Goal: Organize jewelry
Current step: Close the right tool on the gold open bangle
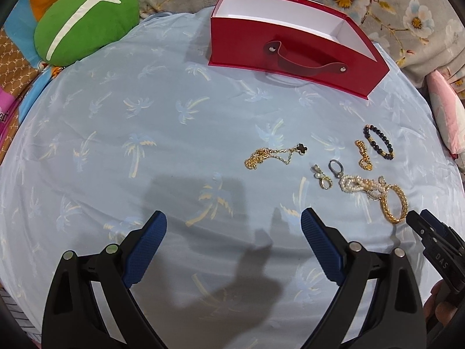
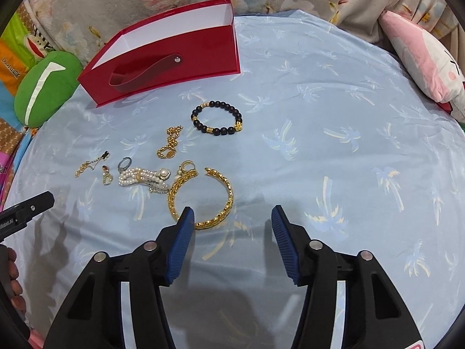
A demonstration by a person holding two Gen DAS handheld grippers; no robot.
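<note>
Lying on cloth point(image 2: 319, 101): three bracelets, two chains; one red box point(image 2: 174, 58); both tools gaping, empty.

Bright, even light from overhead; soft tongs shadows fall on the bedsheet point(image 1: 145, 133). Sharp centre, strong fisheye bending, dark corners.

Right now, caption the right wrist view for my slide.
Open right gripper beside a gold bangle, jewelry spread on palm-print cloth, red box behind.
</note>
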